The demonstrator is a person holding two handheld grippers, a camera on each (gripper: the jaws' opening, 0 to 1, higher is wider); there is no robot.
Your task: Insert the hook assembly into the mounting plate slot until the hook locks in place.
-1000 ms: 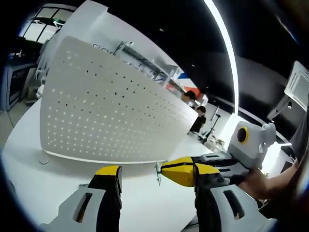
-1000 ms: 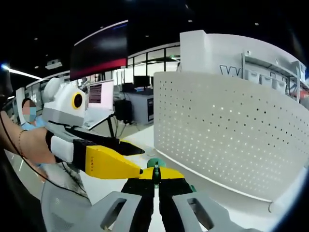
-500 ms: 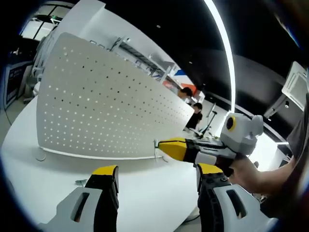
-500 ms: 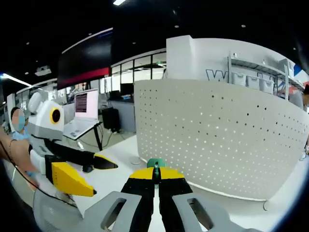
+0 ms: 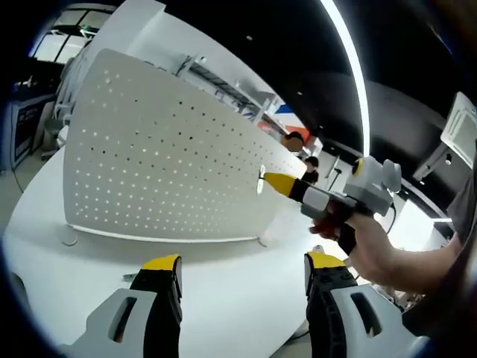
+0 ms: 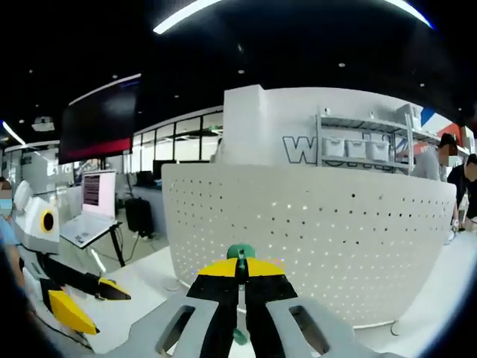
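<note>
Right claw (image 6: 240, 270) pinches hook (image 6: 240, 253) before pegboard (image 6: 313, 239); seemingly apart.

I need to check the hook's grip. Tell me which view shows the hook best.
The right gripper view: the hook sits close up, pinched between the right hand-held gripper tips, its green part visible. The left gripper view shows it only as a tiny piece at that gripper's tip, near the white pegboard.

A white counter (image 5: 223, 283) spreads across the lower half of the left gripper view, its surface smooth and bare towards the bottom of the frame. On it stands a white perforated panel (image 5: 156, 171), upright and curved, resting on small round feet (image 5: 68, 240) at its lower left and lower right corners. In the right gripper view the same panel (image 6: 313, 239) rises at frame centre from the counter (image 6: 141, 291).
</note>
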